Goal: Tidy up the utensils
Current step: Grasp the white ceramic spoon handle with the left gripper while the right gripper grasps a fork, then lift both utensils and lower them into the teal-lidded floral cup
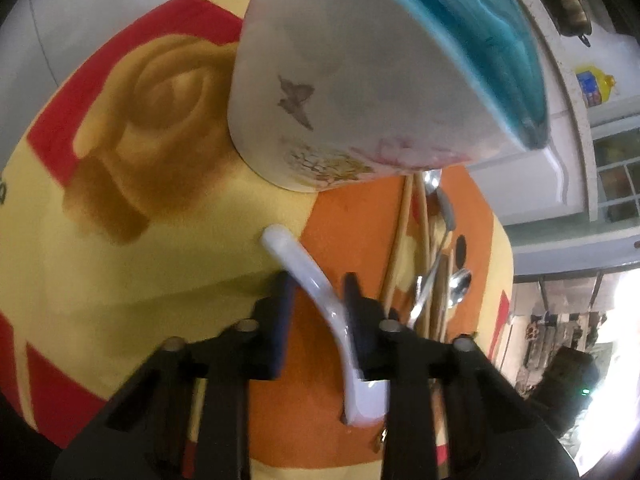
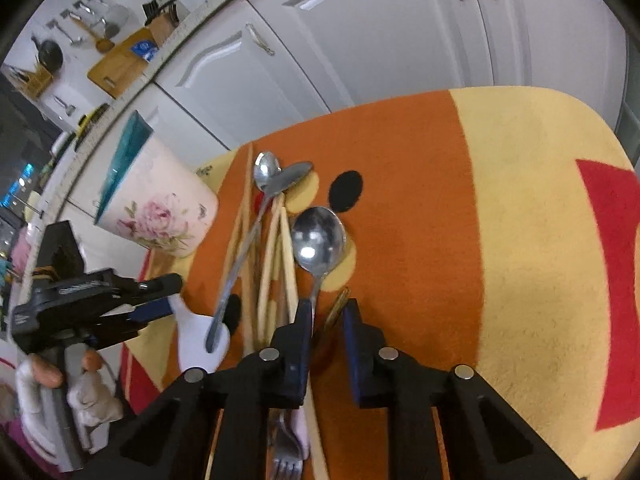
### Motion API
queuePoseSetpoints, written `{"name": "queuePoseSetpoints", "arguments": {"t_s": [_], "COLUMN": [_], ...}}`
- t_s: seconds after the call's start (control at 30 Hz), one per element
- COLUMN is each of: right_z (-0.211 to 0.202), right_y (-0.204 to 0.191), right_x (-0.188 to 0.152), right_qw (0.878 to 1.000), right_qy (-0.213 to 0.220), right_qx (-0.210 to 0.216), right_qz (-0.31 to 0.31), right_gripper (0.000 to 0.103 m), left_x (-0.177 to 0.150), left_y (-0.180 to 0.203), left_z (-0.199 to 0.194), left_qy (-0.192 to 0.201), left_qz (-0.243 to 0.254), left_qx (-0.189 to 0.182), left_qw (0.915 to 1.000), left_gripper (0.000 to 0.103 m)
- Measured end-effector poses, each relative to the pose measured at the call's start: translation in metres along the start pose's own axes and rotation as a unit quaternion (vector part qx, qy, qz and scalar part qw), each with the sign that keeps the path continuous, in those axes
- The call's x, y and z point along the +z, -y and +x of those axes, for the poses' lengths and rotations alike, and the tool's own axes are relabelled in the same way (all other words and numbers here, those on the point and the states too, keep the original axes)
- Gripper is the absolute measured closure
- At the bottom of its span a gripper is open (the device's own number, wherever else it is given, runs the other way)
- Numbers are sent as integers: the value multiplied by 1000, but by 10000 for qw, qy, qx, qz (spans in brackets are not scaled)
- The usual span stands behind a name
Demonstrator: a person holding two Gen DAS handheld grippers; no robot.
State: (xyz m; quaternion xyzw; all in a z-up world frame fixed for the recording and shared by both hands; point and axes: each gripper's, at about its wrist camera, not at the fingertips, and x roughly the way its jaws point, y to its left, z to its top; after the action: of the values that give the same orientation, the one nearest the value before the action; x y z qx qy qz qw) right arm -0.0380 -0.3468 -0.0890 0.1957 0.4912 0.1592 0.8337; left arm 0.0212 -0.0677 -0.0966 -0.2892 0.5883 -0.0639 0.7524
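A white ceramic spoon [image 1: 320, 300] lies on the orange and yellow cloth [image 1: 140, 280], and my left gripper [image 1: 319, 284] is shut on its handle; its bowl [image 2: 200, 336] shows beside that gripper [image 2: 166, 296] in the right wrist view. A flowered white cup with a teal inside [image 1: 360, 80] stands just beyond it. My right gripper [image 2: 328, 306] stands narrow on the handle of a large metal spoon [image 2: 318, 236], with a brown handle [image 2: 336, 312] also in the gap. Wooden chopsticks [image 2: 264, 272] and a long thin spoon [image 2: 268, 168] lie left of the large spoon.
A fork [image 2: 286, 452] lies under my right gripper. White cabinet doors [image 2: 360, 40] stand behind the cloth [image 2: 520, 240]. A counter with a cutting board [image 2: 120, 64] runs at the far left. A person's hand [image 2: 48, 376] holds the left gripper.
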Motion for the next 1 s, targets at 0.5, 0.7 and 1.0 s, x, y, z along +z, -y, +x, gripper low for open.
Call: {"name": "queuePoseSetpoints", "arguments": {"t_s": [0.5,0.7,1.0], "right_z": [-68,-90,-118], "right_y": [-55,-80,-131], "right_x": [9,20,63], "right_qw": [9944,9890,9753], "right_qy": [704,979,1422], "right_qx": [195,325,688], "right_qz": [-767,-1058,-1545], "right_gripper": [97,97,97], "left_x": [-18,-14,21], "left_y": [16,28,53], "left_z": [-87,-126,-174], "left_qy": [673,984,1685], "left_qz": [962,1177,1443], "left_qx": [-563,-781,-859], "left_qw": [9915,9851,9713], "left_gripper": [97,97,97]}}
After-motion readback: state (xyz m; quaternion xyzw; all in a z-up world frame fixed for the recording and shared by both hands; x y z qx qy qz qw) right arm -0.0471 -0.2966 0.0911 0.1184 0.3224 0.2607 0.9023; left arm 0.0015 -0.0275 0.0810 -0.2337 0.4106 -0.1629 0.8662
